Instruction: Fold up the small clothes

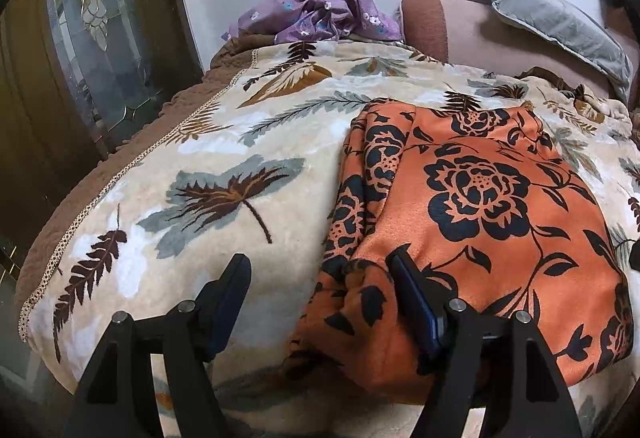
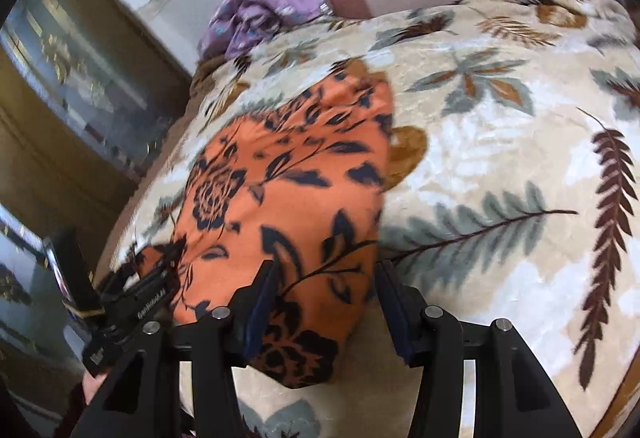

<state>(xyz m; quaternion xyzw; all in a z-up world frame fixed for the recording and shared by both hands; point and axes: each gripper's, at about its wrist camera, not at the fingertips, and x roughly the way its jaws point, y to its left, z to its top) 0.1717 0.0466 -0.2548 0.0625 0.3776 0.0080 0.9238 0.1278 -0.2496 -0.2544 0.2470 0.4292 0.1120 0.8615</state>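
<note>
1. The leaf-print blanket [image 1: 168,142] covers the bed. It is cream plush with grey-green fronds, brown ferns and ochre leaves, and a brown quilted border with pale trim runs along its left edge.

2. The orange garment [image 1: 500,206] lies on the blanket, toward the near edge of the bed. It is a satiny orange cloth printed with large black roses, leaves and vines. It is folded into a rough rectangle, with a doubled layer showing along its left side and a rumpled corner at the near left. In the right wrist view the garment [image 2: 280,174] is somewhat blurred.

3. A grey pillow [image 1: 560,22] leans against the wall on a brownish bolster [image 1: 464,30] at the head of the bed.

4. A crumpled purple floral cloth [image 1: 324,8] sits at the far end, well apart from the orange garment.

5. The left gripper [image 1: 320,270] stands with jaws apart, pressing on nothing; the garment's near-left corner lies between its fingers.

6. The right gripper [image 2: 326,272] also has its jaws apart, straddling the garment's near right edge without clamping it.
</note>
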